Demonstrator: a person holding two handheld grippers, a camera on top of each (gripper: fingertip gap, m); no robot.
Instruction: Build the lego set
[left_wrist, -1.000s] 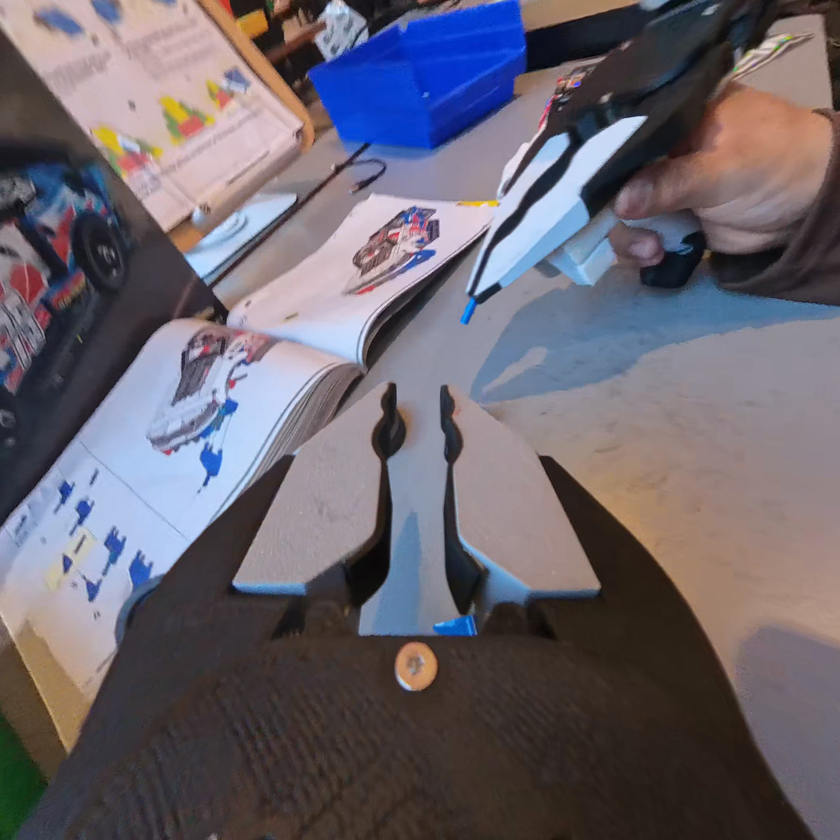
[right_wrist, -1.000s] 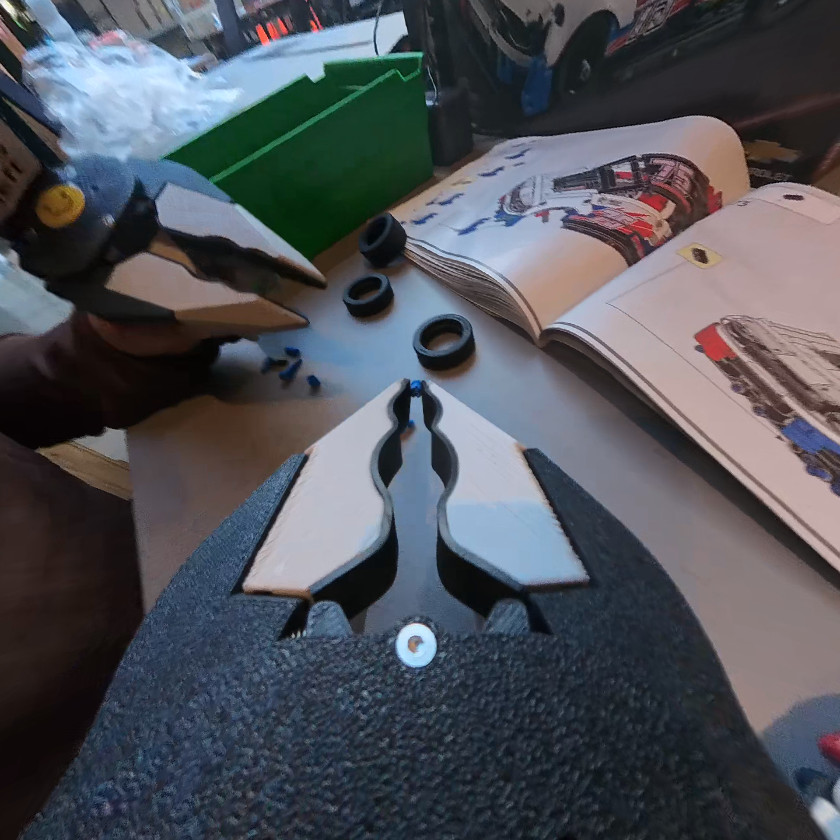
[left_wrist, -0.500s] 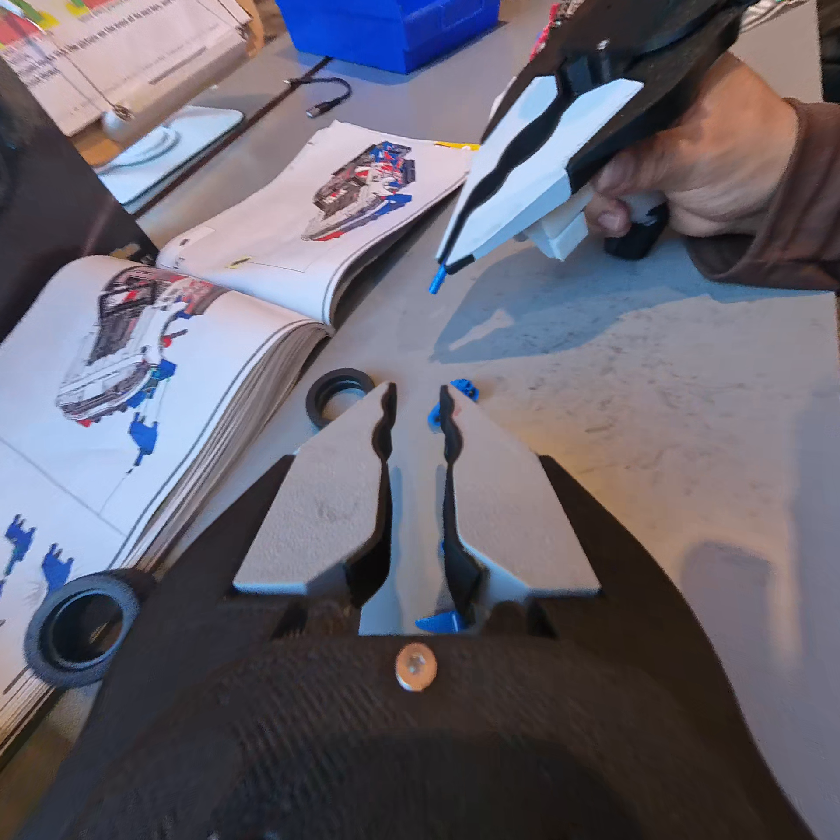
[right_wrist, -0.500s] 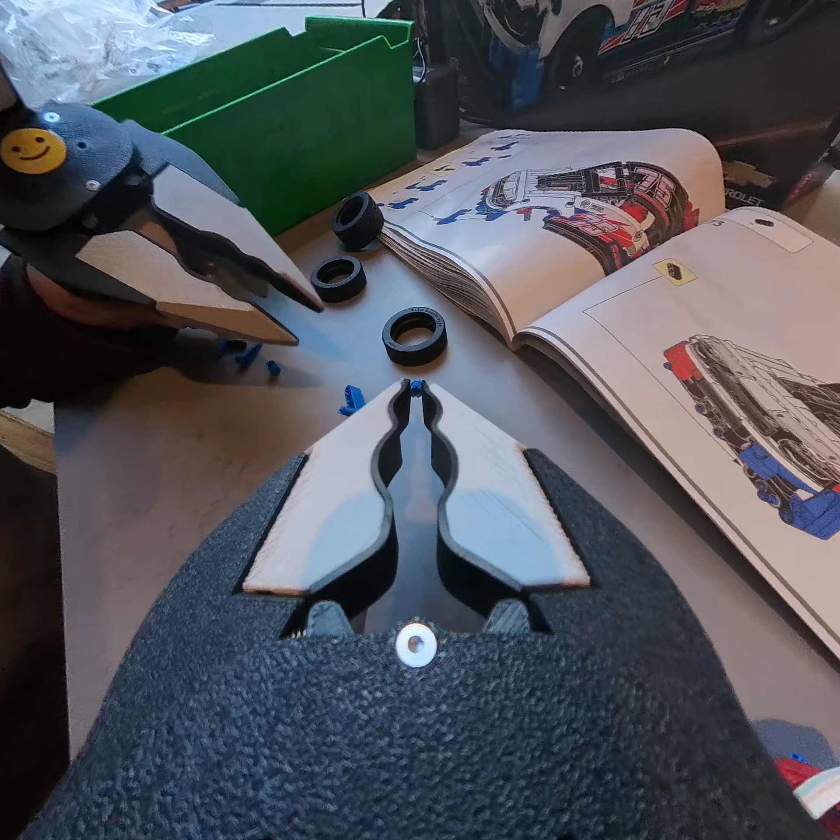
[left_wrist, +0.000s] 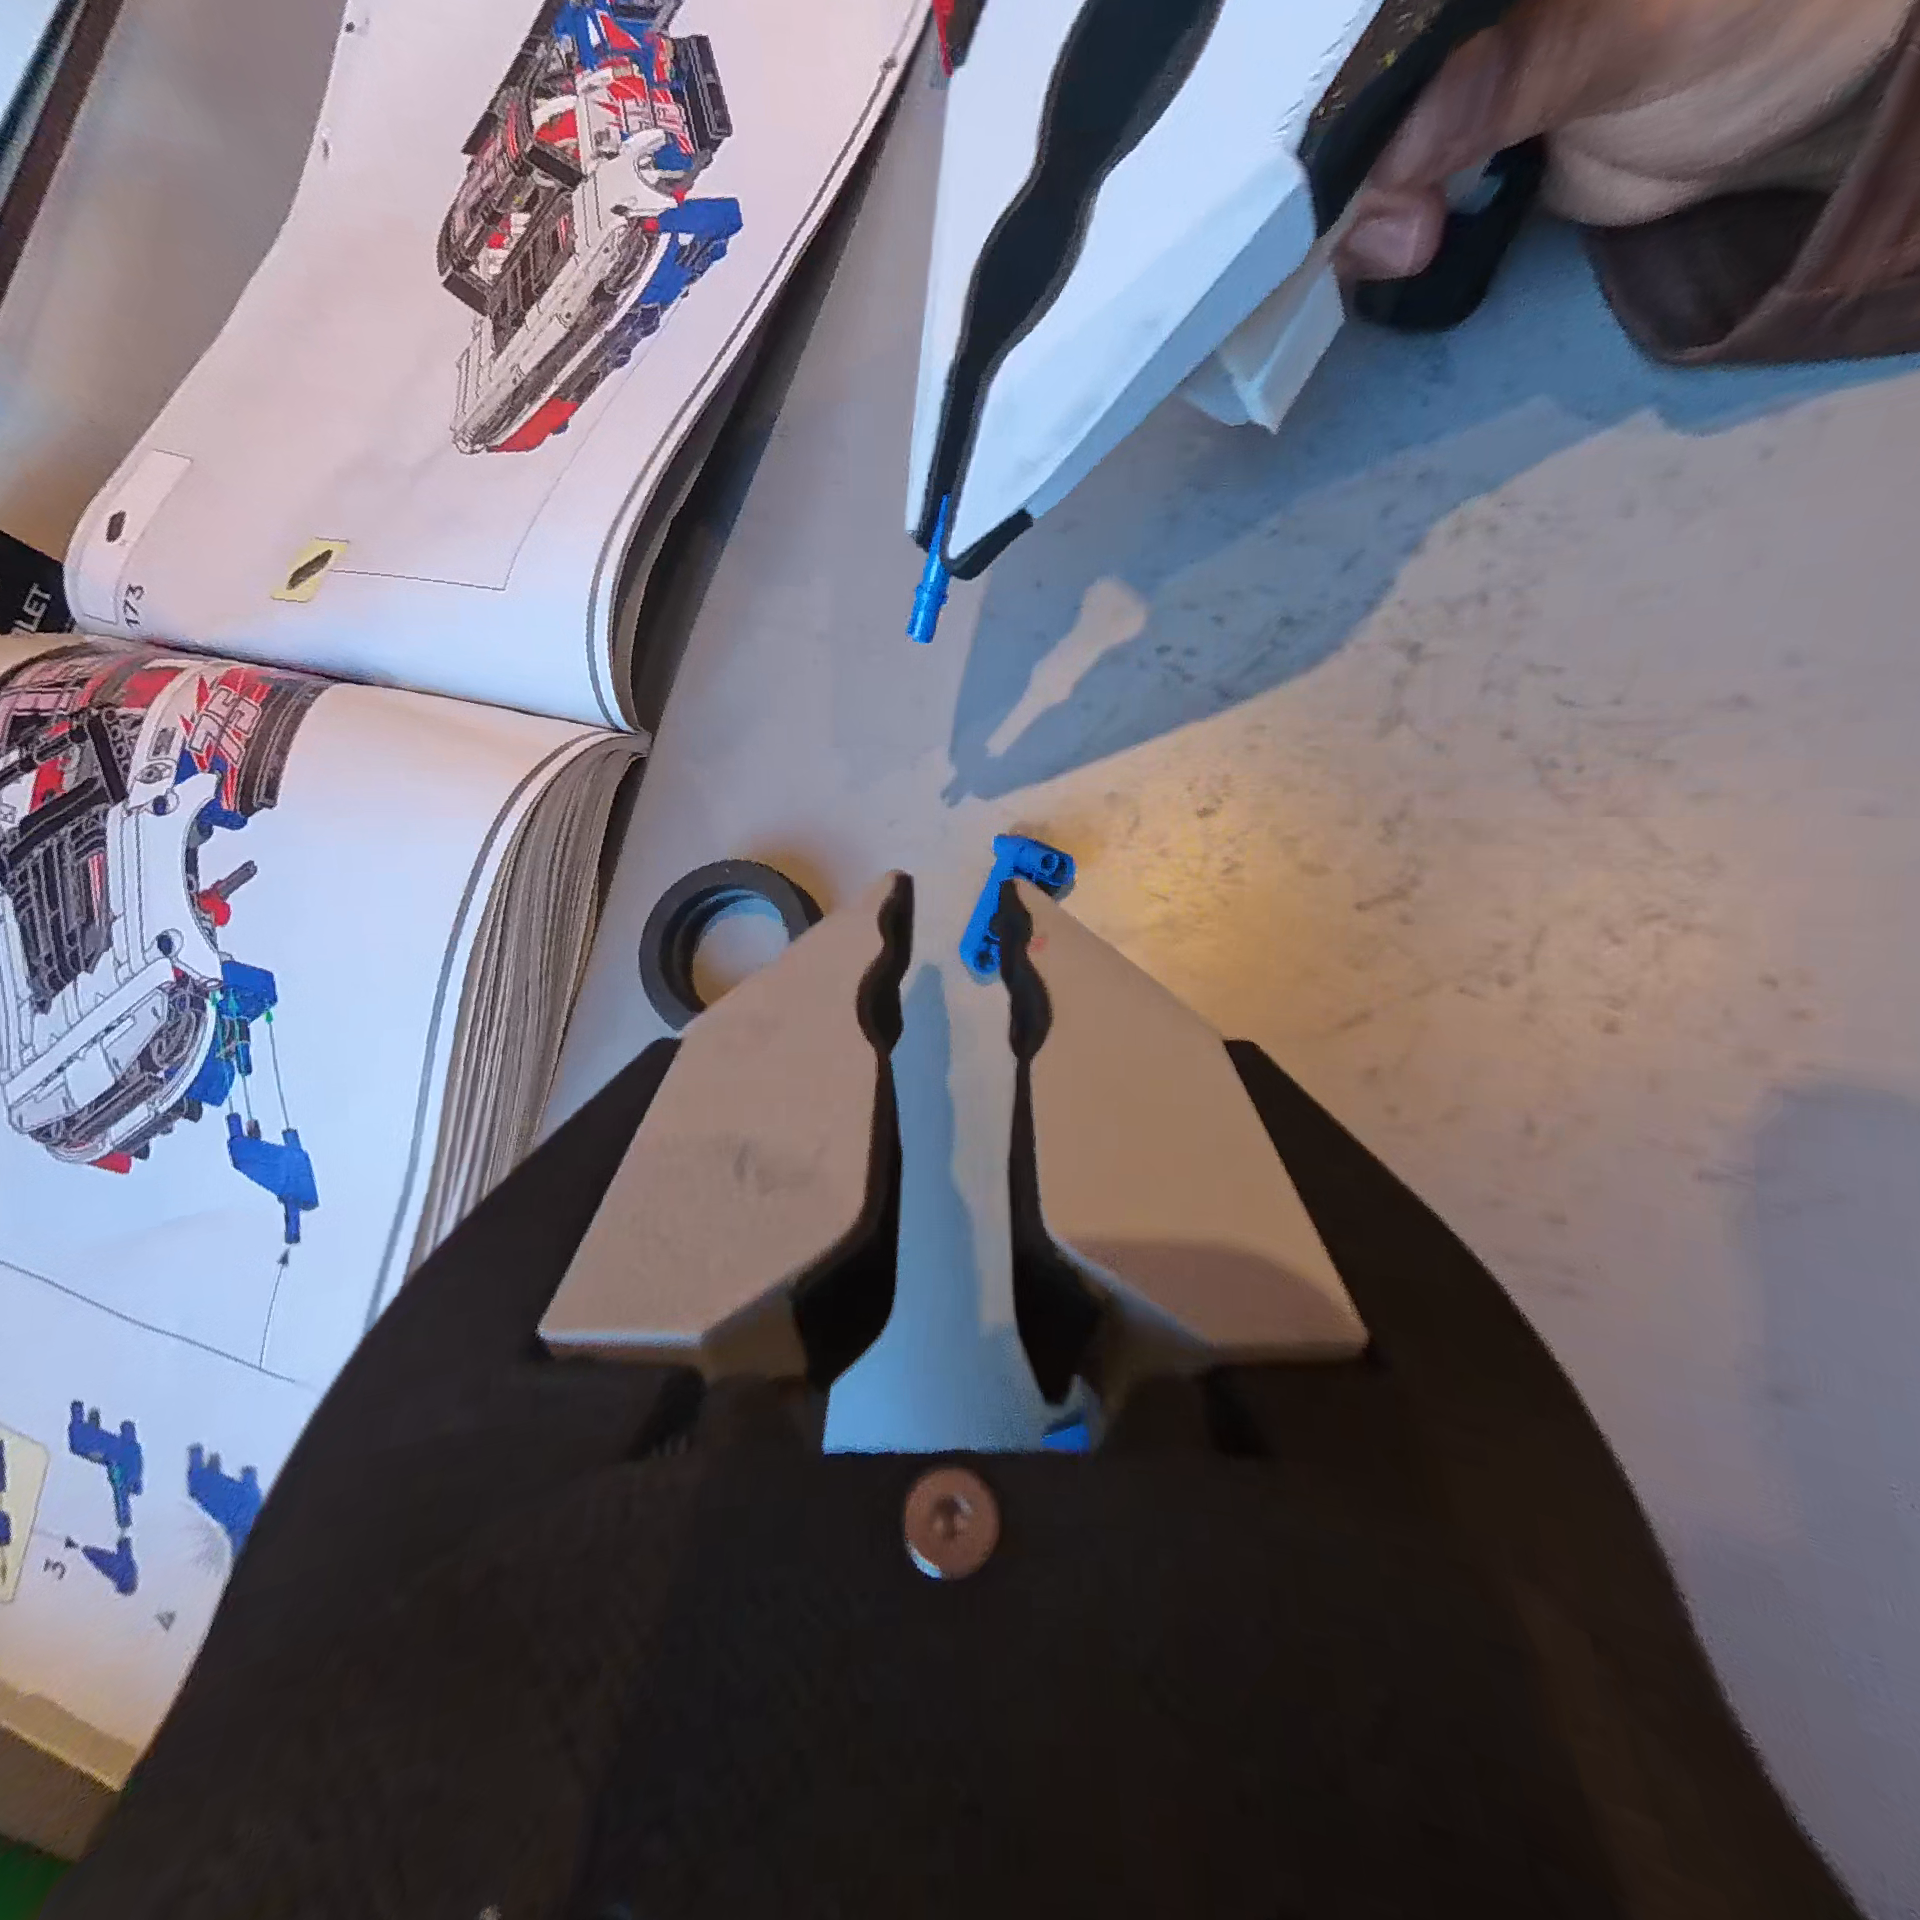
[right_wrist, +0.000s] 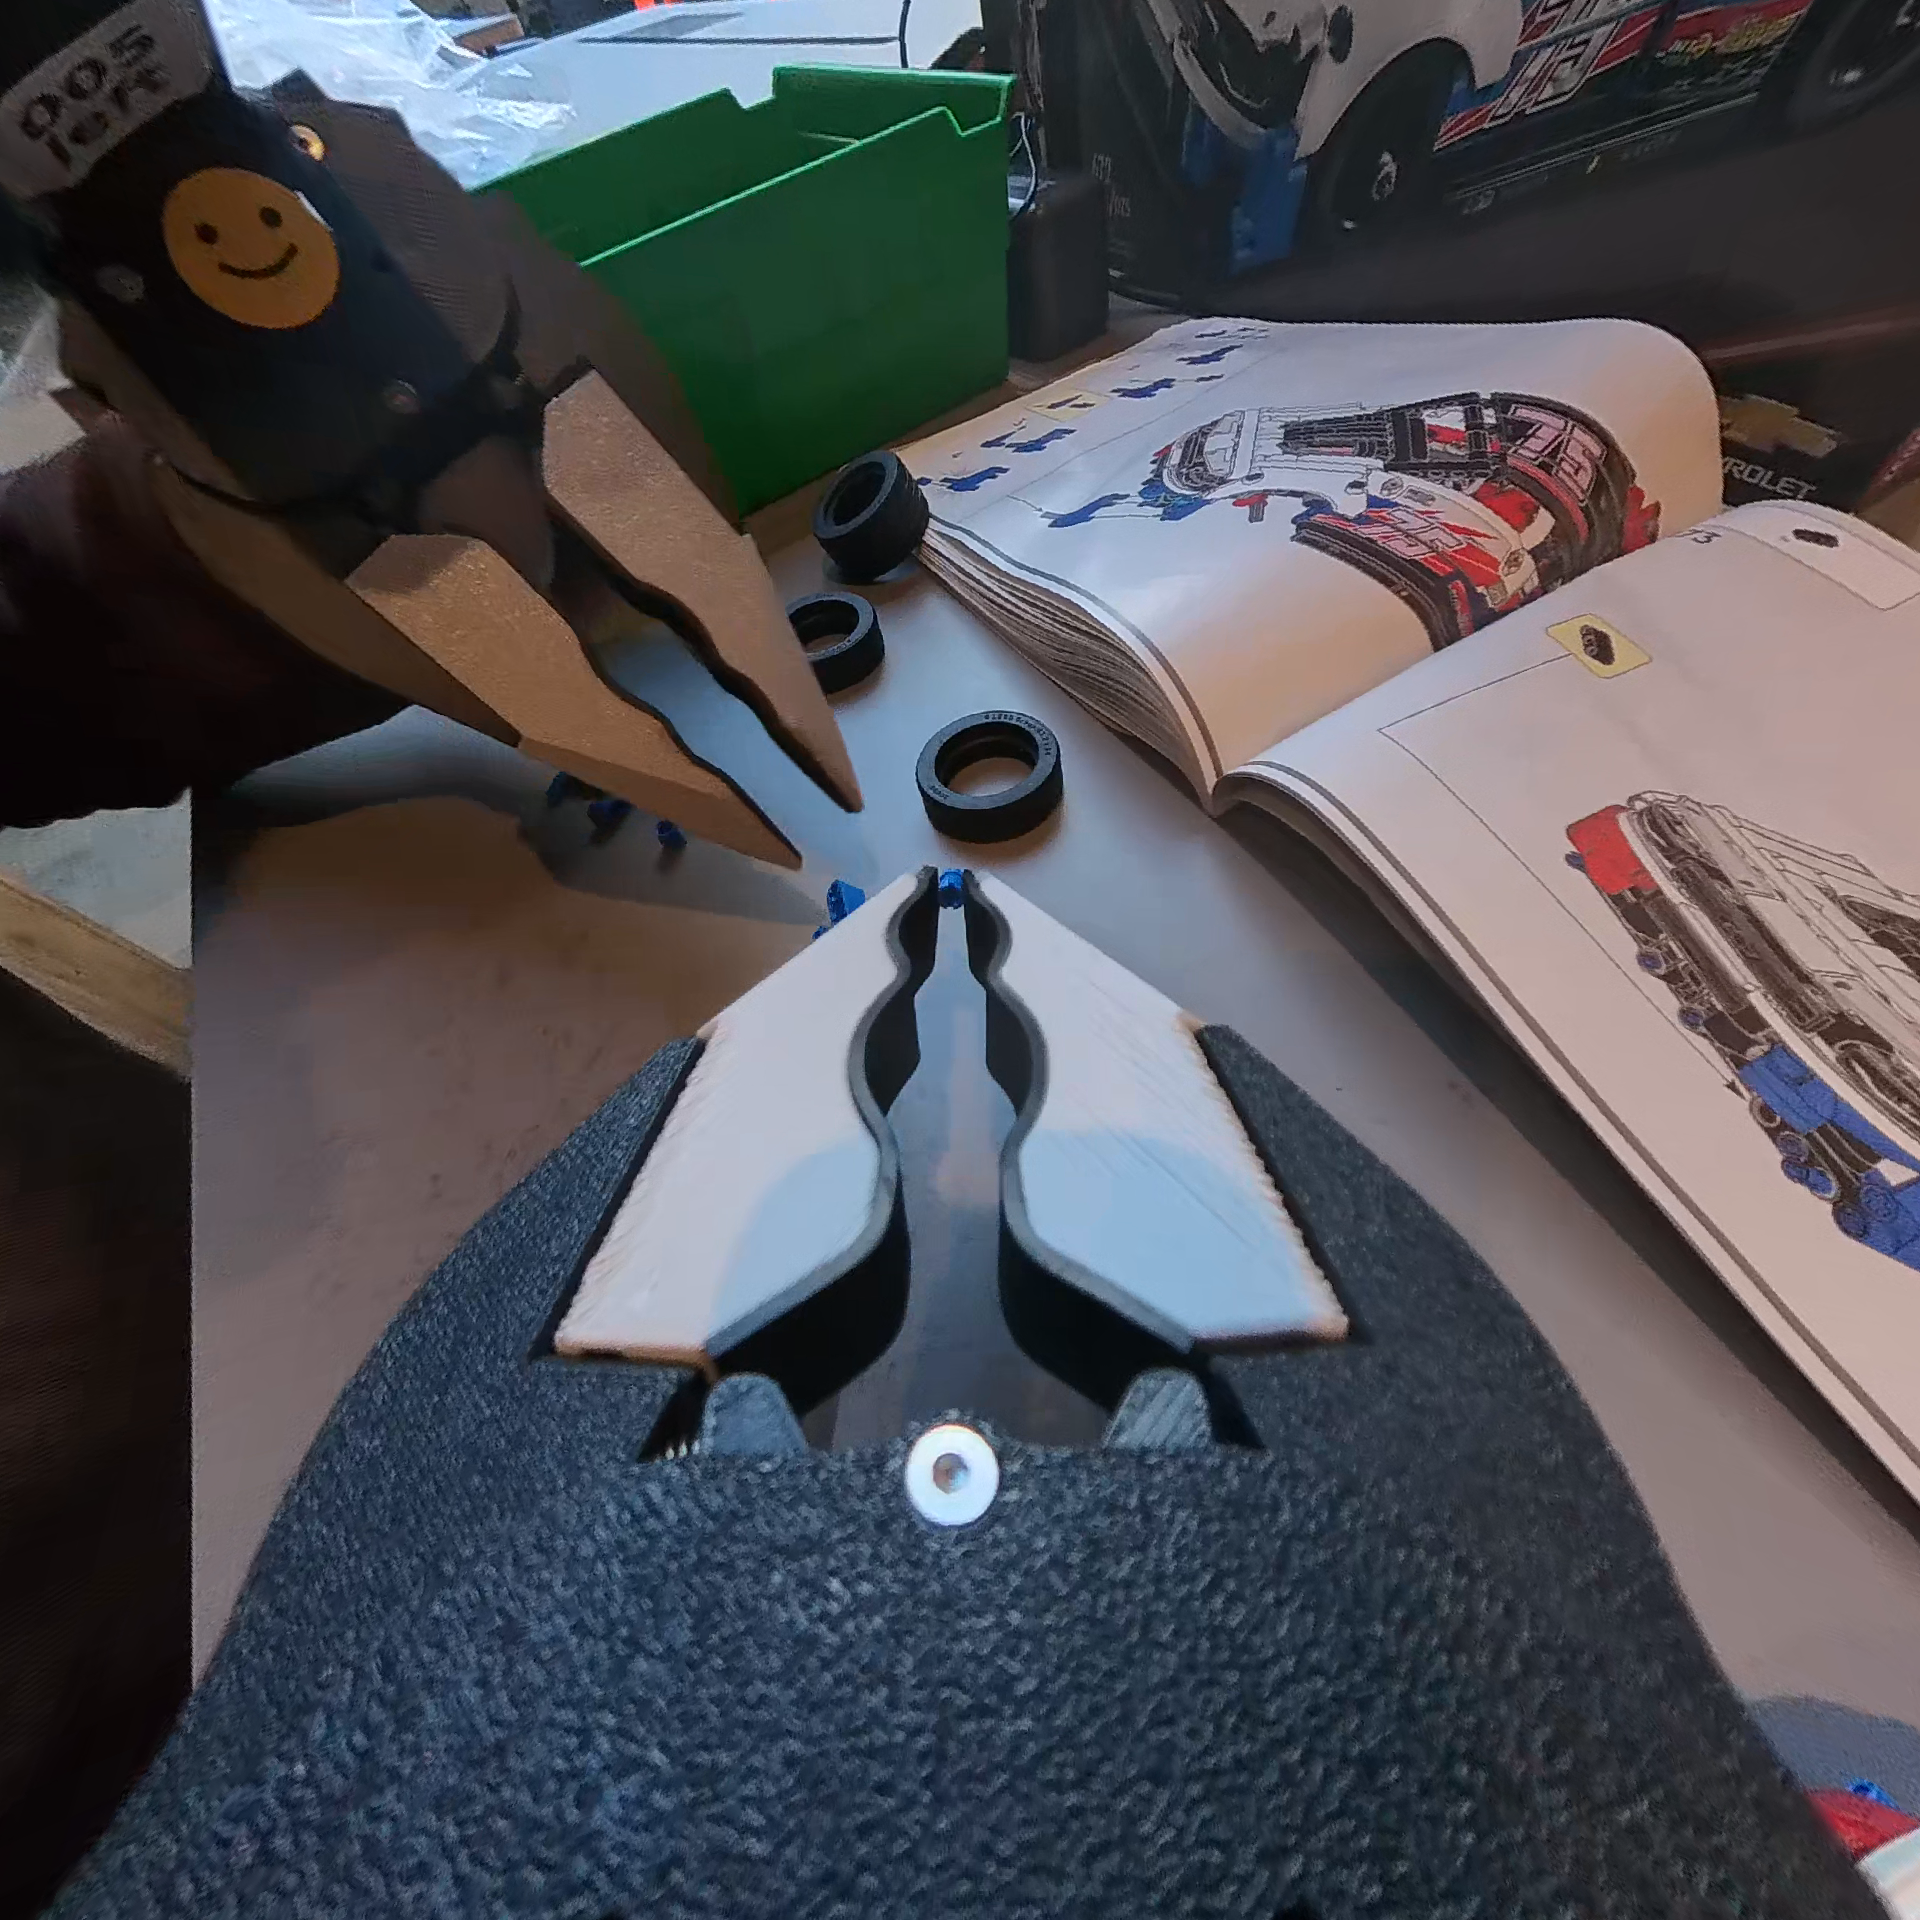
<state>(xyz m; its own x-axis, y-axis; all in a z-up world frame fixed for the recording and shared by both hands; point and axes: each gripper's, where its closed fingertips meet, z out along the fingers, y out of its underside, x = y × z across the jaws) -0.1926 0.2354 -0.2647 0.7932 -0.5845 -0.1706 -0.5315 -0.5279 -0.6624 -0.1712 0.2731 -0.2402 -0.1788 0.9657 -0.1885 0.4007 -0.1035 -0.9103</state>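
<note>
My right gripper (right_wrist: 948, 879) is shut on a small blue pin (right_wrist: 949, 886). In the left wrist view it (left_wrist: 940, 556) comes in from the top, with the pin (left_wrist: 927, 597) sticking out of its tips above the grey table (left_wrist: 1455, 935). My left gripper (left_wrist: 956, 885) is open with a narrow gap and holds nothing. A blue lego connector (left_wrist: 1023, 883) lies on the table at its right fingertip, partly hidden by it. In the right wrist view the left gripper (right_wrist: 826, 833) points down at that connector (right_wrist: 840, 900), just left of my right fingertips.
An open instruction book (left_wrist: 312, 935) (right_wrist: 1455, 727) lies beside the work spot. Three black tyres (right_wrist: 989, 779) (right_wrist: 836, 639) (right_wrist: 871, 509) sit near it, one by my left finger (left_wrist: 717, 935). Loose blue pins (right_wrist: 613, 805), a green bin (right_wrist: 810, 260) and the set's box (right_wrist: 1558, 104) are farther off. My hands' fingertips stand some 6 cm from each other.
My left gripper has tilted down and moved toward the table, and the blue connector has come to its right fingertip. The two grippers have drawn close together. The right gripper still holds the pin.
</note>
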